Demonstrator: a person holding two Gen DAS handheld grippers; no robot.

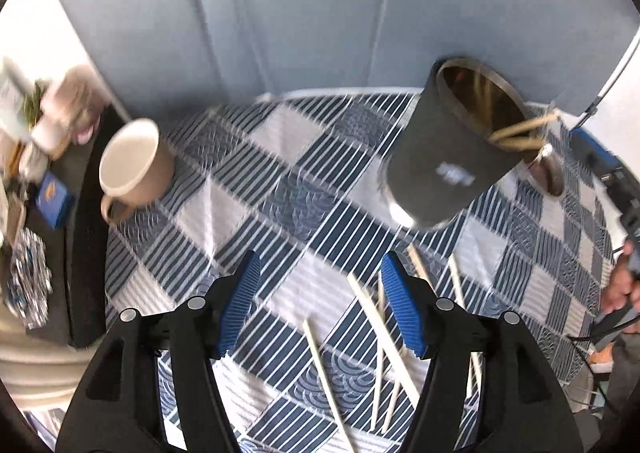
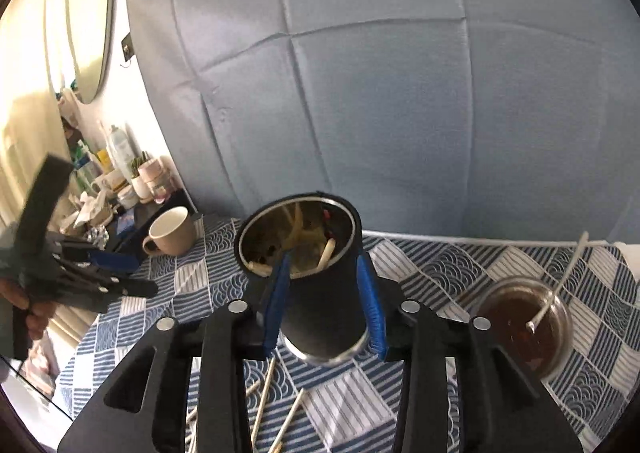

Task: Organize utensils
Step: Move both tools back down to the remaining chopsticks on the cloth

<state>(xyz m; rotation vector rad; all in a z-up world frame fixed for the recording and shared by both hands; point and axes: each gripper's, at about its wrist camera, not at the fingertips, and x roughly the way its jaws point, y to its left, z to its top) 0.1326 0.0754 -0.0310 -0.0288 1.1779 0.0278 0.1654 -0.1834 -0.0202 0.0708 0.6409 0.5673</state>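
A black cylindrical holder stands on the checked blue cloth with pale chopsticks leaning inside it. My left gripper hangs open over several loose chopsticks lying on the cloth; nothing is between its pads. One stick runs under its right finger. My right gripper is open, and its blue pads frame the holder in the right wrist view without pressing on it. More loose chopsticks lie below the right gripper.
A beige mug stands at the cloth's left. A glass of brown liquid with a white stick in it is right of the holder. A cluttered dark shelf is at far left, a blue padded wall behind.
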